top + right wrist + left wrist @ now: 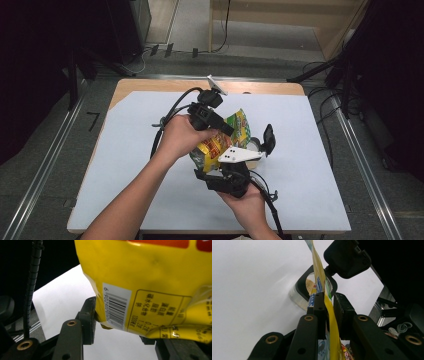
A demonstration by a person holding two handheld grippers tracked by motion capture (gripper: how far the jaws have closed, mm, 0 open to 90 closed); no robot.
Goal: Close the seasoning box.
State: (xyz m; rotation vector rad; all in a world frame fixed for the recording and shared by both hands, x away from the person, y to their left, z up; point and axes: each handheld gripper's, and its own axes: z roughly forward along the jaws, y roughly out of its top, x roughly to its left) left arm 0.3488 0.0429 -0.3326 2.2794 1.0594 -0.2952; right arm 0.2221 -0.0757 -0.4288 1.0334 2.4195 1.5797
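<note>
While the person's left hand (179, 136) is steering the left gripper (226, 128) over the middle of the white table (310, 165), that gripper is pinching the upper edge of a yellow snack bag (235, 131); in the left gripper view its two black jaws are pressing flat against the thin yellow film (331, 322) with no gap between them. Just beyond those jaws, a clear container (298, 296) with a black rim and a hinged black lid (347, 257) standing open is sitting on the table, with some pale crumbly filling showing inside. Moving rightward, the bag is hanging in the air between the two tools, tilted toward the container (256, 145). Further right and lower, the right gripper (215, 167) is holding the bag's bottom corner near the barcode (117, 307); one jaw is touching the bag's edge and the other is partly hidden behind the bag, so it appears to be gripping the corner.

Judging by this, the pouring step is underway or about to begin. Next, the bag's open end probably needs lining up over the container's mouth, with the lower corner being lifted gently so the contents are sliding in rather than spilling onto the table.
</note>
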